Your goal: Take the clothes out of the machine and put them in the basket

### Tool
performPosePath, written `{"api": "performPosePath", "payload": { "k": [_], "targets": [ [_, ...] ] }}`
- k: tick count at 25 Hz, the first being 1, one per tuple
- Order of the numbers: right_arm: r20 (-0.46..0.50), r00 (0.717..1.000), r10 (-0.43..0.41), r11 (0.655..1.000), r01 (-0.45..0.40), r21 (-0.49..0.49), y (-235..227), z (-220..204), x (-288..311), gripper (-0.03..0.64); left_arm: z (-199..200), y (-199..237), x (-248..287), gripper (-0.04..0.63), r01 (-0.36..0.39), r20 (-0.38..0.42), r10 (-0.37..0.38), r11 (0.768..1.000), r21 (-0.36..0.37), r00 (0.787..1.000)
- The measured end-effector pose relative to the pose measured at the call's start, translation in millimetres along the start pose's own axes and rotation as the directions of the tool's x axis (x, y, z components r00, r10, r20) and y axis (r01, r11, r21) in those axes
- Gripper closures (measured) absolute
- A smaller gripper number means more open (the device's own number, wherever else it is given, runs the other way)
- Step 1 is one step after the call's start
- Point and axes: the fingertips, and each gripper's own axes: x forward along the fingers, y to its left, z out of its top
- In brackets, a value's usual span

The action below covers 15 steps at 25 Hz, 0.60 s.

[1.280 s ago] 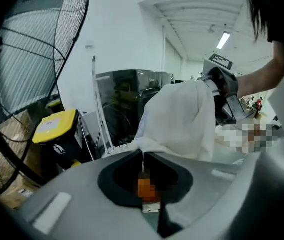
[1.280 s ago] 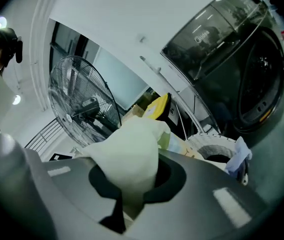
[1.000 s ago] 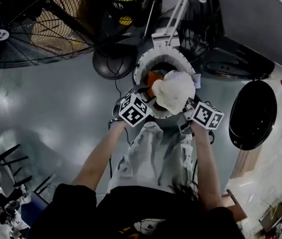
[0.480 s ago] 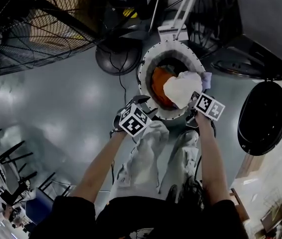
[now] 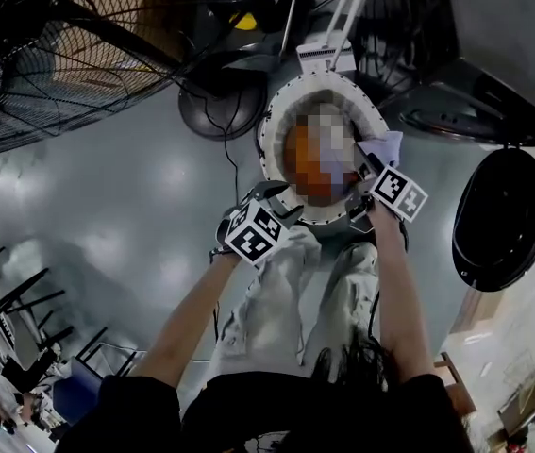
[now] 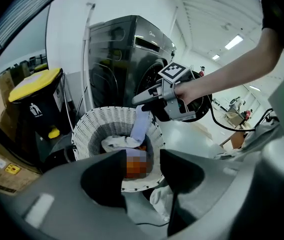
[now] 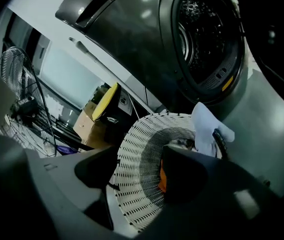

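The white woven basket [image 5: 265, 147] stands on the grey floor [image 5: 107, 187] in front of the person, just beside the dark washing machine [image 6: 116, 49], whose round door [image 5: 501, 217] hangs open. Inside the basket lie an orange garment [image 5: 291, 163] and a white garment [image 6: 114, 143], and a pale blue cloth [image 5: 385, 146] drapes over the rim on the side nearest the machine. The right gripper [image 7: 139, 156] hovers at that rim, close to the pale blue cloth. Its fingers [image 7: 187, 176] have just been opening and now stand spread, with only the basket's wall seen through the gap and nothing pinched. The left gripper [image 6: 142, 159] is held at the near rim of the basket, pointing down towards it. Its fingers [image 6: 106, 179] are also spread apart and hold nothing; the heap of clothes shows between them. A large black fan [image 5: 50, 55] and a yellow-lidded bin [image 6: 34, 84] stand beyond the basket.
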Motion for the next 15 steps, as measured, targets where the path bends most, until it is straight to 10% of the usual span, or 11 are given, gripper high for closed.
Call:
{"api": "performPosePath", "payload": {
  "k": [15],
  "targets": [
    [0.078, 0.974, 0.213, 0.976, -0.21, -0.048, 91, 9, -97, 0.407, 74, -12, -59, 0.388, -0.055, 0.168, 0.048, 0.998, 0.037, 0.985]
  ]
}}
